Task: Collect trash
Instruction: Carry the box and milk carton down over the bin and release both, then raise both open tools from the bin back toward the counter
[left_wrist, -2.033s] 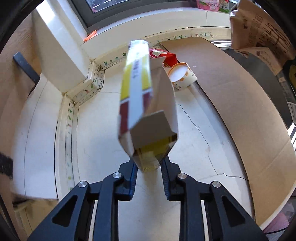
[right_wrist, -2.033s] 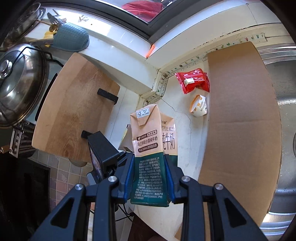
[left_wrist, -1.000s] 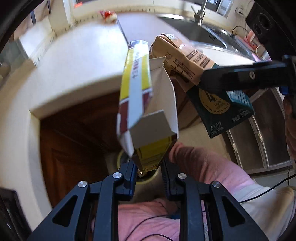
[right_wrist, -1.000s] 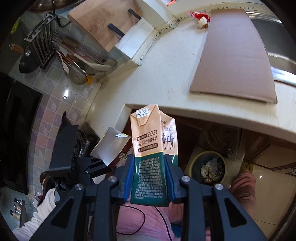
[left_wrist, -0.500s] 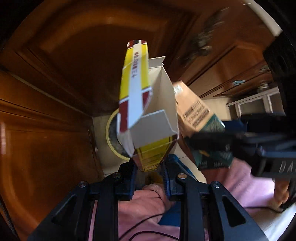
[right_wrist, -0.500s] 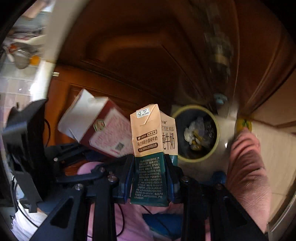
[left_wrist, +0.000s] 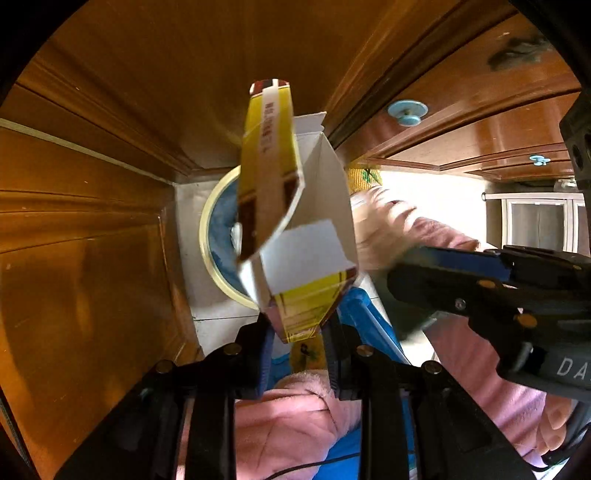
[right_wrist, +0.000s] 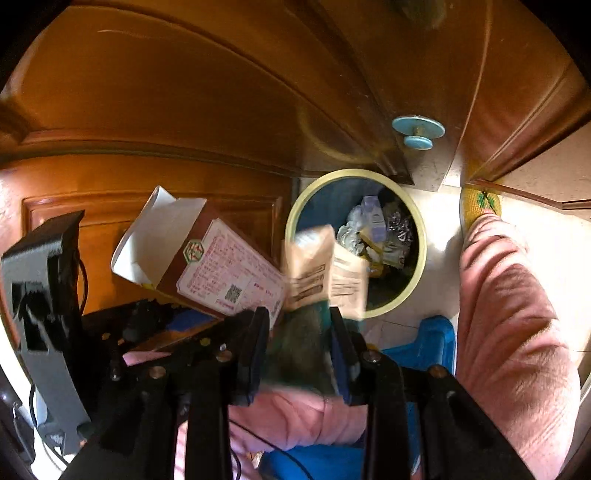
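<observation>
My left gripper (left_wrist: 299, 328) is shut on an opened yellow, white and dark-red carton box (left_wrist: 295, 221), held above a round trash bin (left_wrist: 210, 236) with a pale rim and blue liner. The box also shows in the right wrist view (right_wrist: 207, 258). My right gripper (right_wrist: 297, 332) has its jaws spread, and the brown and green milk carton (right_wrist: 321, 266) is blurred between them, loose and tilted toward the bin (right_wrist: 406, 295), which holds several pieces of trash. The right gripper shows in the left wrist view (left_wrist: 406, 266) at right.
Brown wooden cabinet doors (right_wrist: 184, 92) with blue knobs (right_wrist: 417, 131) stand behind and left of the bin. The person's pink-clad legs (right_wrist: 509, 314) and a yellow slipper (right_wrist: 480, 203) are at right. A blue stool (right_wrist: 436, 339) is beneath the grippers.
Both grippers swung from the counter down to the bin by the cabinets. The right gripper has opened and the milk carton is slipping out. The left still holds its box.
</observation>
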